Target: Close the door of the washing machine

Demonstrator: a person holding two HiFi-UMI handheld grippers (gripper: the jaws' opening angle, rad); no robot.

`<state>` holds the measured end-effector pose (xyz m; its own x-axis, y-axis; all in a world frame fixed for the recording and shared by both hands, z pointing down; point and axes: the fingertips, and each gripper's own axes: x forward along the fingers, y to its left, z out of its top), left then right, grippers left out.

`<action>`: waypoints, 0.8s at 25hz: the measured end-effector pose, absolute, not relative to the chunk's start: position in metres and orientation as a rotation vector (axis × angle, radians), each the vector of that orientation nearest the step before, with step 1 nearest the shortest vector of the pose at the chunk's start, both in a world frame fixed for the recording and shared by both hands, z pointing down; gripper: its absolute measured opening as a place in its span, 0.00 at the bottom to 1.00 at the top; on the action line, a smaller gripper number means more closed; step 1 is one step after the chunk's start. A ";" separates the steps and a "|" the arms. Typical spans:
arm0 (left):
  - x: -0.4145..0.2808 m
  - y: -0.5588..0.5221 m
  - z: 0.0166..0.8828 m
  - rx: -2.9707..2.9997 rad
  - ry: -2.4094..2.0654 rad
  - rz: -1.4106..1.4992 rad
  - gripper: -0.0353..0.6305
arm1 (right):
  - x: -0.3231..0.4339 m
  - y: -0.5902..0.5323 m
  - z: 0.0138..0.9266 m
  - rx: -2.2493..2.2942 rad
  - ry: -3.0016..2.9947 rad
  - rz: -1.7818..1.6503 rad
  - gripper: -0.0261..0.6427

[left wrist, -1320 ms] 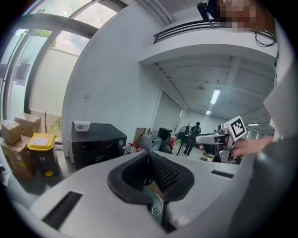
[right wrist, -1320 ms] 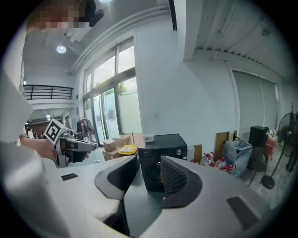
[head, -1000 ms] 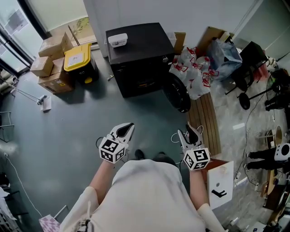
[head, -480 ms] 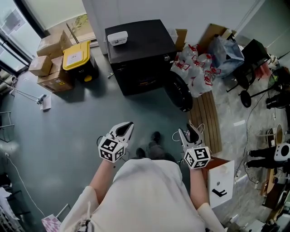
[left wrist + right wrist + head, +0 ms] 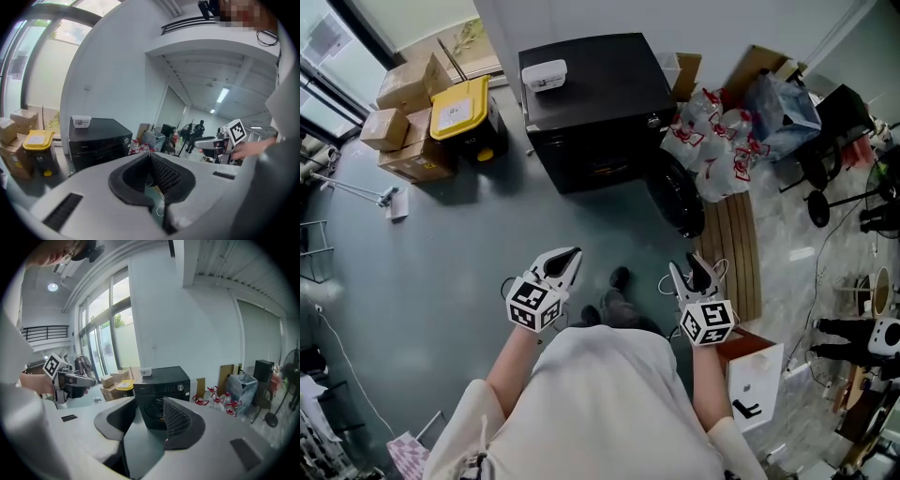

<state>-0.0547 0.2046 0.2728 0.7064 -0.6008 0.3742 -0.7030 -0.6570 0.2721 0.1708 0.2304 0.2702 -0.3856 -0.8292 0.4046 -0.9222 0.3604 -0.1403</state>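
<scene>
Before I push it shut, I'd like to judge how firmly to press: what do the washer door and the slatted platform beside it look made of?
Door: glossy black plastic, perhaps glass-centred; its rounded dark face carries a faint sheen. Slatted platform: probably unfinished wood; matte tan parallel boards with dark gaps.

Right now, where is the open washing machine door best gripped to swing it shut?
Grip the free rim of the round door, the edge nearest the person, coming from its right with the right gripper, whose fingers stand apart. It hangs from the washing machine's front right corner, so that edge likely gives most leverage.
</scene>
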 end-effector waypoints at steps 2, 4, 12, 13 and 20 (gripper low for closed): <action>-0.043 0.187 0.276 2.510 -1.005 0.363 0.07 | 0.180 0.212 0.276 1.555 -2.360 0.521 0.33; -0.030 0.168 0.277 2.508 -0.996 0.372 0.07 | 0.190 0.193 0.281 1.550 -2.359 0.542 0.33; 0.023 0.098 0.287 2.533 -0.933 0.431 0.07 | 0.238 0.125 0.308 1.555 -2.345 0.617 0.33; 0.028 0.090 0.289 2.532 -0.926 0.441 0.07 | 0.243 0.118 0.312 1.554 -2.341 0.627 0.33; 0.070 0.041 0.318 2.521 -0.863 0.501 0.07 | 0.280 0.074 0.351 1.515 -2.290 0.668 0.33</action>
<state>0.0705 0.0407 0.3183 0.7415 -0.4876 0.4609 -0.6418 -0.7157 0.2754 0.2804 0.0743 0.3513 -0.3903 -0.7740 0.4986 -0.9207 0.3307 -0.2074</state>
